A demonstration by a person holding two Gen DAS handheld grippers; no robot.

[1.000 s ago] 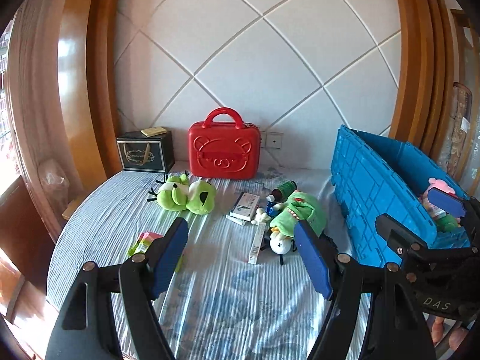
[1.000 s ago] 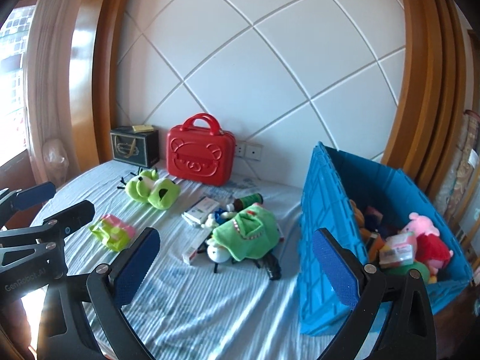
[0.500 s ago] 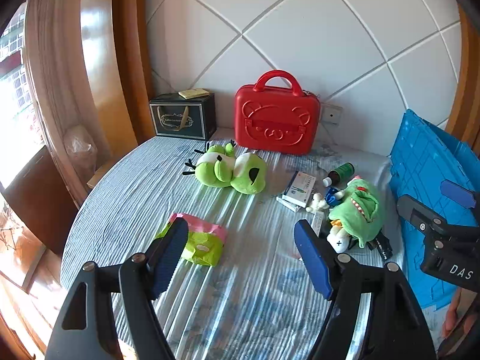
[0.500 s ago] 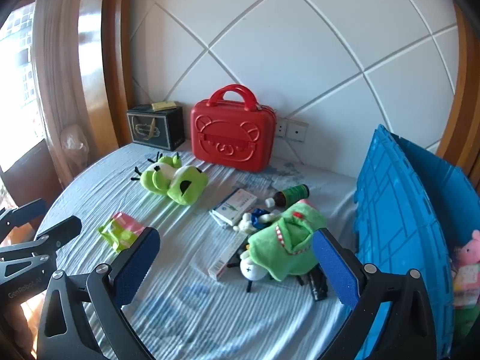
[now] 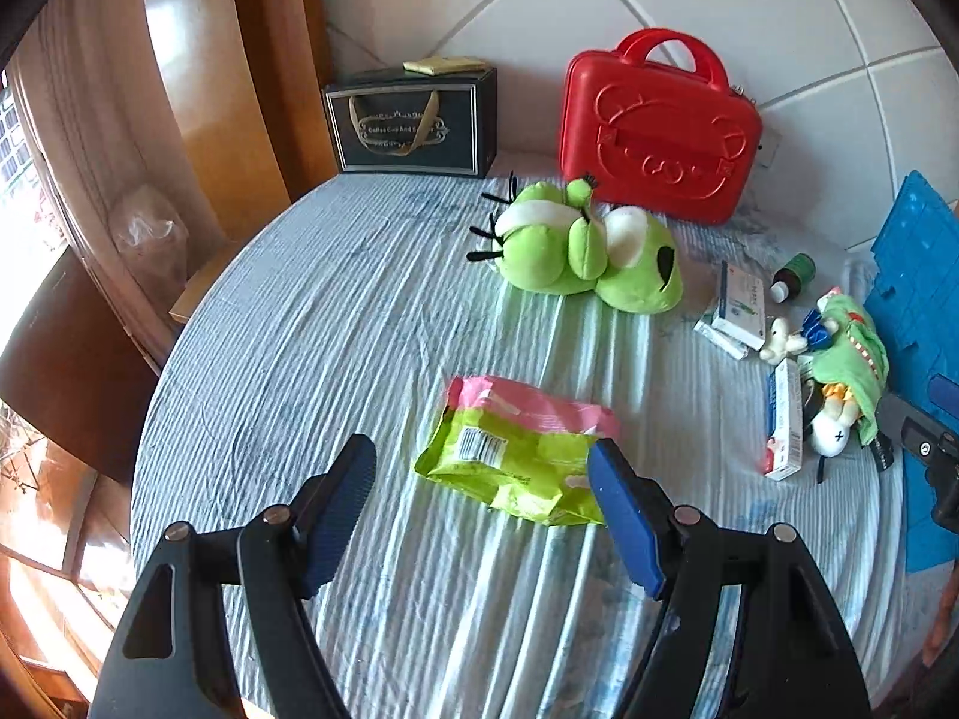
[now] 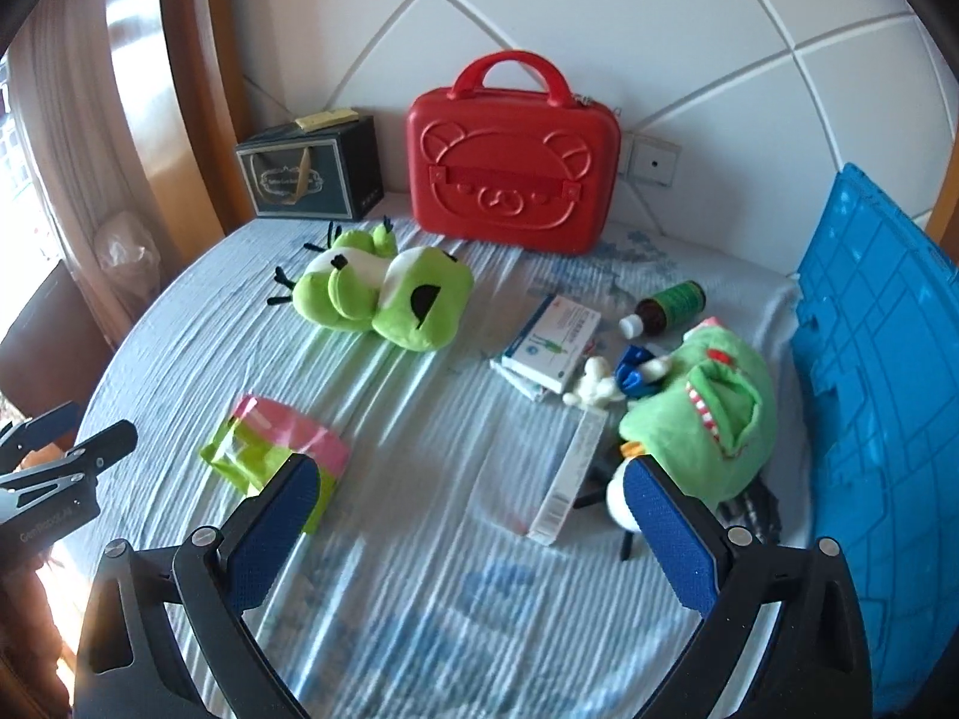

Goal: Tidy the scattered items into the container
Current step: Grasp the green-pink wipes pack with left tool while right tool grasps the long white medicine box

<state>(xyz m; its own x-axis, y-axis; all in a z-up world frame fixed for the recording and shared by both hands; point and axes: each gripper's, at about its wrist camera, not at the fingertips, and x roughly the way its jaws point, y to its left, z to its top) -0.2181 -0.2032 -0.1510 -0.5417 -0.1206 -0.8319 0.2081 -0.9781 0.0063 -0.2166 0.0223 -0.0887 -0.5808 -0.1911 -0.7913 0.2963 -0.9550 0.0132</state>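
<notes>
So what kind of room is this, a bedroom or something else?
Most likely a bedroom: the items lie on a round bed with a striped blue sheet, backed by a padded white headboard wall in a wooden frame, and plush toys like the green frog are scattered about.

The ribbed blue plastic crate [image 6: 869,395] is cut off at the right edge. A small white toy [image 6: 620,500] is half hidden under the green plush crocodile [image 6: 713,413]. Box lettering is too small to read.

"GenRobot.AI" on left claw [image 6: 48,518]
</notes>
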